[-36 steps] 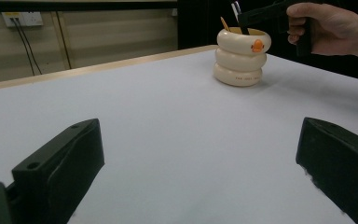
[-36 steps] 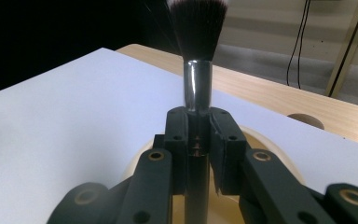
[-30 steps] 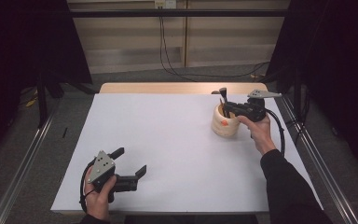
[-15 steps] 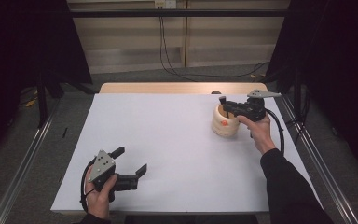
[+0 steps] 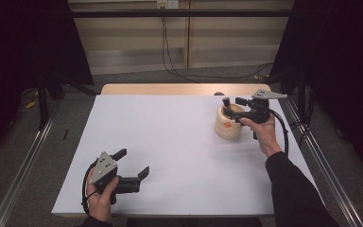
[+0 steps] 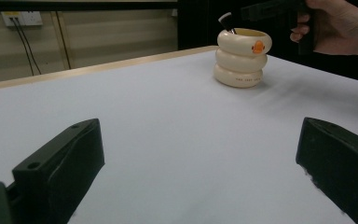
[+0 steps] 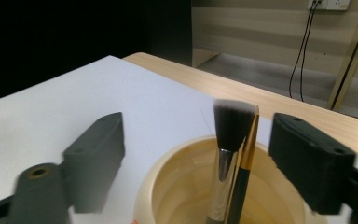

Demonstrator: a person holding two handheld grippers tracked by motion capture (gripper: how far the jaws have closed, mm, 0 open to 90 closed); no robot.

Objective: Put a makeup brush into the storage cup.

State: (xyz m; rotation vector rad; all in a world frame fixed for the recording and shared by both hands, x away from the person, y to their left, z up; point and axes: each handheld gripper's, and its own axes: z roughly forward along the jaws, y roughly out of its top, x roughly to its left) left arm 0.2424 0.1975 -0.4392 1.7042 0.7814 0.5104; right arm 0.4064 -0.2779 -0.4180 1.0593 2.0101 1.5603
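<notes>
The high view looks forward and down over the whole worktop [image 5: 179, 156]. The left gripper view sits low at the near left, facing the far-right cream holder [image 6: 242, 58]. The right gripper view hangs close above that holder [image 7: 186, 186], shared by all views.

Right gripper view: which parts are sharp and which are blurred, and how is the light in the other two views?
Right gripper view: the makeup brush is sharp, while the near jaws and holder rim are soft. Left gripper view: its jaws are dark and blurred; the cream holder is clear. High view: the white table is evenly lit, with dark surroundings.
</notes>
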